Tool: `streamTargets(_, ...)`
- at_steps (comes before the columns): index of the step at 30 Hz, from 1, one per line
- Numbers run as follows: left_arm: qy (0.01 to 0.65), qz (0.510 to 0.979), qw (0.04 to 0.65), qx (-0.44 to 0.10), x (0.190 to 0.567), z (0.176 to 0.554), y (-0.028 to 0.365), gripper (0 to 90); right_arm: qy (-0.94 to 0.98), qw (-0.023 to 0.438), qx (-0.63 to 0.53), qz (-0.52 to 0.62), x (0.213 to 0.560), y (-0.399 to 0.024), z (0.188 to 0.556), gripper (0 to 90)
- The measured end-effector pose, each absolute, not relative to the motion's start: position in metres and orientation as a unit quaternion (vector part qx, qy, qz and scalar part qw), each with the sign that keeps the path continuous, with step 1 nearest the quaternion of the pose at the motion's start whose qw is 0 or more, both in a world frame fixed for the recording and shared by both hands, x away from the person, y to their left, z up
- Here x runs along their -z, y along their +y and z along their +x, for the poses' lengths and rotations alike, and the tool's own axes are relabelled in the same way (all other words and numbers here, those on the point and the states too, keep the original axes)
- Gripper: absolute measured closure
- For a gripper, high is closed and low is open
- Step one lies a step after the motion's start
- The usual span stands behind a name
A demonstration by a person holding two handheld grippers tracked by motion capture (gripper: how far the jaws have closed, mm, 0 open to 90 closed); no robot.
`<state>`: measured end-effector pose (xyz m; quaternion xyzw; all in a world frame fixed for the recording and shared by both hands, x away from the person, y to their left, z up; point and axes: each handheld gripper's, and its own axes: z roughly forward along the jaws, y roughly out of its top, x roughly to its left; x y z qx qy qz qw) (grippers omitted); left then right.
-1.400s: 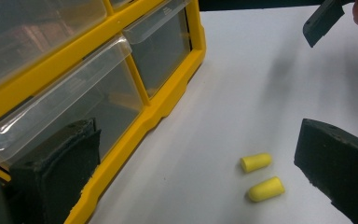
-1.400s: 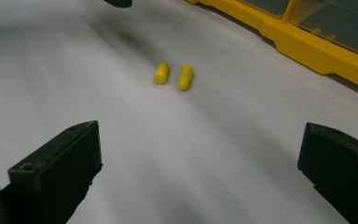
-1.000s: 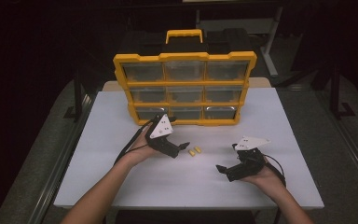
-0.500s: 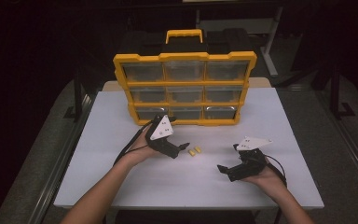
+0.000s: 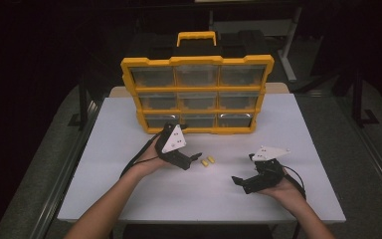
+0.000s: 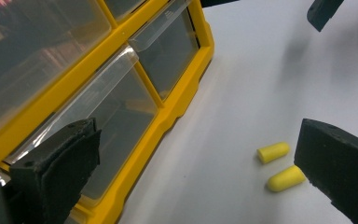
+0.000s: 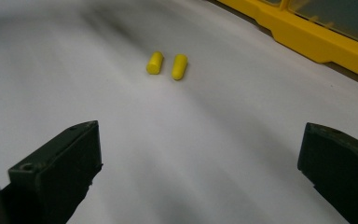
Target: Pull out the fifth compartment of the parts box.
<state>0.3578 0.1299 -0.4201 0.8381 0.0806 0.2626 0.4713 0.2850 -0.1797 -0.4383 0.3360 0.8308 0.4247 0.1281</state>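
Note:
Two yellow foam earplugs (image 5: 207, 161) lie side by side on the white table (image 5: 129, 124), just in front of the yellow organizer (image 5: 196, 94) with its clear drawers. My left gripper (image 5: 193, 160) is held just left of them, open and empty. In the left gripper view the earplugs (image 6: 279, 165) lie beside the right jaw, and the gripper (image 6: 196, 177) faces the organizer's bottom drawers (image 6: 116, 116). My right gripper (image 5: 242, 174) stands open and empty to the right of the earplugs. In the right gripper view, the earplugs (image 7: 167, 64) lie ahead of the gripper (image 7: 200, 172).
The organizer stands upright at the table's far middle, with a yellow carry handle (image 5: 196, 37) on top and all its drawers closed. Its yellow base (image 7: 307, 42) runs along the right gripper view's top right. Bare white tabletop (image 5: 179, 199) spreads in front and to both sides.

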Motion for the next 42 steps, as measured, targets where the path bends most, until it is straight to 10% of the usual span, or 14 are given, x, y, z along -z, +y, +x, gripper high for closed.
streamTargets(42,0.032,0.837,0.430,-0.338,0.4223,0.3505,0.1261,0.0,0.832,0.128,-0.424,0.335,0.4383,-0.1795,0.2845,0.0)
